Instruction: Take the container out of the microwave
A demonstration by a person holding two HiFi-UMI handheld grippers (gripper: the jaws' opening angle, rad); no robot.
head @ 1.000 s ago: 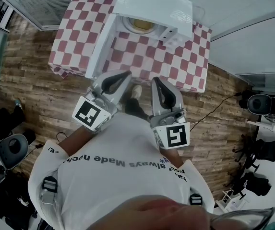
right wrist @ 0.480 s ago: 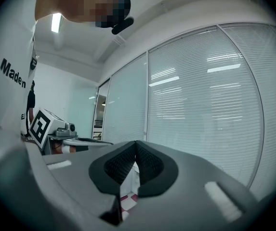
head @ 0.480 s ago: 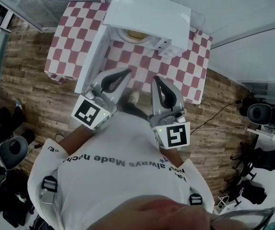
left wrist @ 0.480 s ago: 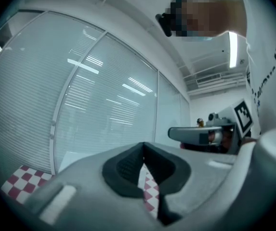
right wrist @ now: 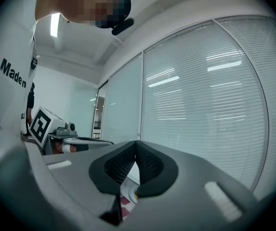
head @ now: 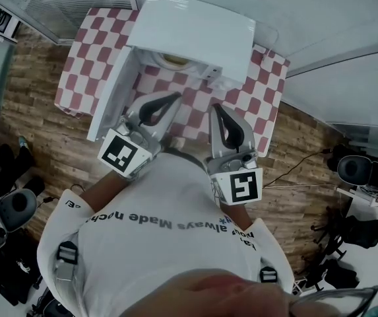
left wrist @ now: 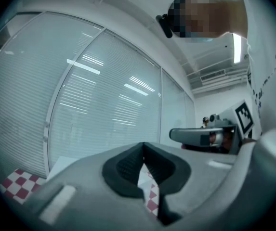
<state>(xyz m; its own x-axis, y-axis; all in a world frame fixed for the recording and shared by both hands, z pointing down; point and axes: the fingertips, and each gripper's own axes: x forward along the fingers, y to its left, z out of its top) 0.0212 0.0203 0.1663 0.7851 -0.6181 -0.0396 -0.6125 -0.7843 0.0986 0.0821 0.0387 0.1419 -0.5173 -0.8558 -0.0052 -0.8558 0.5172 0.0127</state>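
Note:
A white microwave (head: 192,28) stands on a red-and-white checkered table (head: 251,104), its door (head: 111,92) swung open to the left. Inside sits a round pale container (head: 173,60) with something yellowish in it, partly hidden under the microwave's top. My left gripper (head: 175,98) is shut and empty, its tip over the table edge just in front of the open cavity. My right gripper (head: 216,108) is also shut and empty, held beside it to the right. Both gripper views look level past shut jaws at window blinds; the left gripper (left wrist: 143,146) and right gripper (right wrist: 137,144) hold nothing.
Wooden floor surrounds the table. A round stool (head: 16,207) stands at the left. Dark chairs and gear (head: 359,172) with a cable across the floor are at the right. Blinds and glass walls run behind the table.
The microwave and table have come nearer to me in the head view, and both grippers now reach the table edge. Both stay shut and empty.

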